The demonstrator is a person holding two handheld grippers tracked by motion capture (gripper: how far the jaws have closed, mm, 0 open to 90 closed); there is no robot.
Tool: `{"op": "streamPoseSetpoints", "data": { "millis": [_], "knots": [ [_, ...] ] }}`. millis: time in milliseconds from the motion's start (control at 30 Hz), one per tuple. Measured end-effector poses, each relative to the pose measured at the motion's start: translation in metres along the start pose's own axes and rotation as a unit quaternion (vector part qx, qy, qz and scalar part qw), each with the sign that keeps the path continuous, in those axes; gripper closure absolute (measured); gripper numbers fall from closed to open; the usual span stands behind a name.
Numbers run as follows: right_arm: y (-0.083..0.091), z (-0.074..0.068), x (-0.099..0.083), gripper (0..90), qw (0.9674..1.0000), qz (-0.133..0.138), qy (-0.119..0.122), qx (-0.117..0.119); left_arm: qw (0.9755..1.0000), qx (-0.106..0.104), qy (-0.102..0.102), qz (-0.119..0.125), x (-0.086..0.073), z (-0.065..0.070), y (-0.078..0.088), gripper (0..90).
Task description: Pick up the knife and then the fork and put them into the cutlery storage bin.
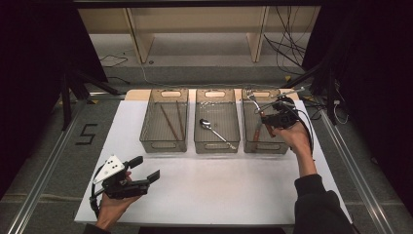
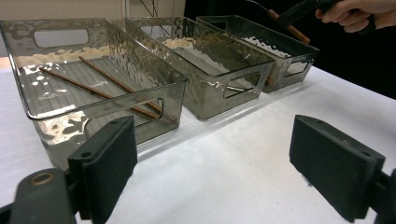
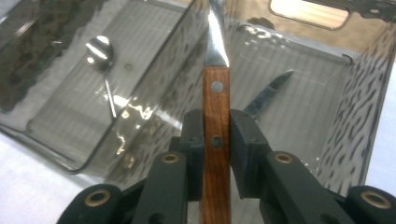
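High view: three clear bins stand in a row at the far side of the white table [image 1: 204, 190]. Left bin [image 1: 164, 119] holds two chopsticks [image 1: 170, 122]; middle bin [image 1: 217, 119] holds a spoon [image 1: 214, 130]; right bin [image 1: 265, 122] lies under the right gripper [image 1: 270, 118], which hovers above it gripping a fork [image 1: 258, 109] whose tines point toward the far rim.

Right gripper view adds detail — both jaws are pressed against the riveted wooden handle of the fork [image 3: 216, 126], the metal neck running up out of frame. Below it, on the right bin's floor [image 3: 317, 88], lies a knife [image 3: 268, 93], its blade visible beside the jaw. The spoon [image 3: 103, 60] shows through the neighbouring wall.

Left gripper [image 1: 143, 168] rests near the table's near-left area, held by the left hand [image 1: 114, 202]. Left gripper view shows its pads [image 2: 105, 163] spread wide with nothing between them — bare tabletop lies ahead, the chopsticks [image 2: 100, 86] beyond.
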State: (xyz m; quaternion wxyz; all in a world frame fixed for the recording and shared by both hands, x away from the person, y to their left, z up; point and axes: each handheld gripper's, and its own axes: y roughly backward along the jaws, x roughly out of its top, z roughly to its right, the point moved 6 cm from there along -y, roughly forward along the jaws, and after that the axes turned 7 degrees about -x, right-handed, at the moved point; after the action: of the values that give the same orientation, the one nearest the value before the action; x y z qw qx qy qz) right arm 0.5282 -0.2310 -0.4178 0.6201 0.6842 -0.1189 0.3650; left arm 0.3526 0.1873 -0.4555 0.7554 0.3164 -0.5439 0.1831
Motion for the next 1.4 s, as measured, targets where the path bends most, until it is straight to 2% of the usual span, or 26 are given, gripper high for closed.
{"op": "streamPoseSetpoints", "data": {
  "millis": [667,800,933,1067,1200,1400],
  "knots": [
    [-0.025,0.014,-0.013,76.9,0.9989,-0.028,-0.032,-0.018,1.0000,-0.001,0.000,-0.001,0.000,0.000,0.000,14.8],
    [-0.029,0.015,-0.016,76.7,0.9988,-0.034,-0.031,-0.019,1.0000,-0.001,0.000,-0.001,0.000,0.000,0.000,14.8],
    [-0.036,0.011,-0.020,75.2,0.9980,-0.051,-0.032,-0.017,1.0000,-0.001,0.000,-0.001,0.000,0.001,-0.001,14.8],
    [-0.035,0.006,-0.020,60.7,0.9980,-0.053,-0.035,0.003,1.0000,-0.002,0.000,-0.002,-0.001,0.000,-0.001,14.7],
    [-0.030,0.003,-0.018,54.9,0.9984,-0.043,-0.034,0.016,1.0000,-0.002,0.000,-0.002,0.000,0.001,-0.001,14.7],
    [-0.019,-0.006,-0.016,48.1,0.9993,-0.022,-0.018,0.024,1.0000,-0.001,0.001,-0.002,-0.001,0.001,-0.001,14.7]
  ]
}}
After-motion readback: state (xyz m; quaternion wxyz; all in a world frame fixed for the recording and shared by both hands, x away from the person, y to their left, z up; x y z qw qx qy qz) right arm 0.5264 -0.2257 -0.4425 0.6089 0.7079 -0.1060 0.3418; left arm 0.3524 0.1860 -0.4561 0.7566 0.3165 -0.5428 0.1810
